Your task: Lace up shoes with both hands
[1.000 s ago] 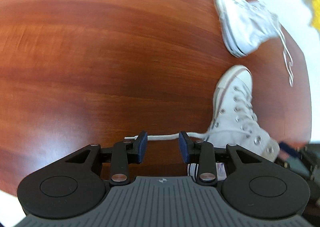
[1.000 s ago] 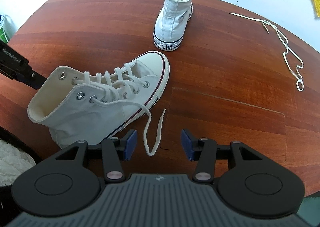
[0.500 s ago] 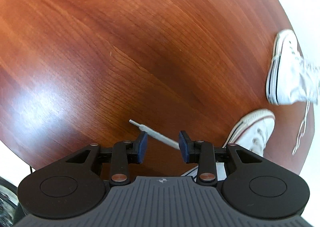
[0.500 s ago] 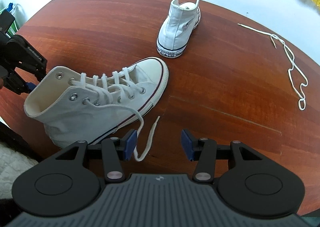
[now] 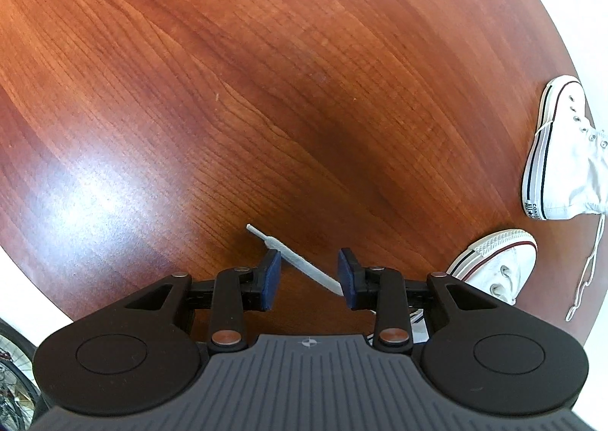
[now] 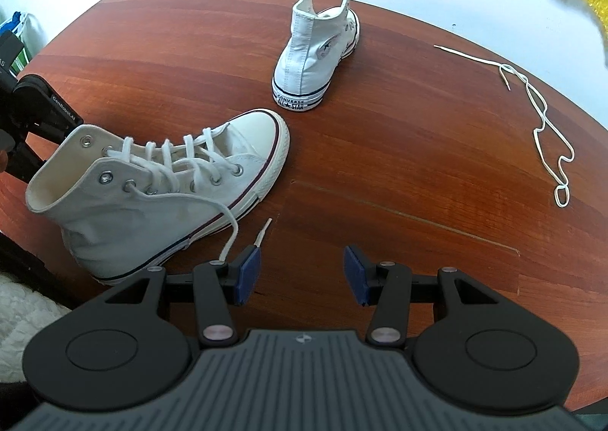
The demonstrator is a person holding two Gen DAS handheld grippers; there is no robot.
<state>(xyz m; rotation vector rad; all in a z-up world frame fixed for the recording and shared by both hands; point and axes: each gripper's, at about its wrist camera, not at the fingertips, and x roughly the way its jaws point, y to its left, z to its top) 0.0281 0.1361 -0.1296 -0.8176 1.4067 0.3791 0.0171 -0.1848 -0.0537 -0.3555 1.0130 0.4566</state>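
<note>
Near shoe (image 6: 159,188) laced most of the way (top eyelets bare). Both tongs gape: left tongs (image 5: 307,281) straddle one lace end (image 5: 292,260), right tongs (image 6: 300,273) beside the other (image 6: 262,231). Pinch near tip.

Both cams sit just behind their own blue pads, looking forward along the fingers and down at the bench (image 5: 235,97). The left one hangs close over bare wood, facing mostly away from the shoes, which are squeezed into its right edge. The right one sits a bit further back and lower-angled, taking in the whole far rim and wall. Shared stuff: the laced shoe (image 6: 163,188) (image 5: 497,264), the far shoe (image 6: 315,55) (image 5: 558,150), the loose lace (image 6: 547,127) (image 5: 587,271).
</note>
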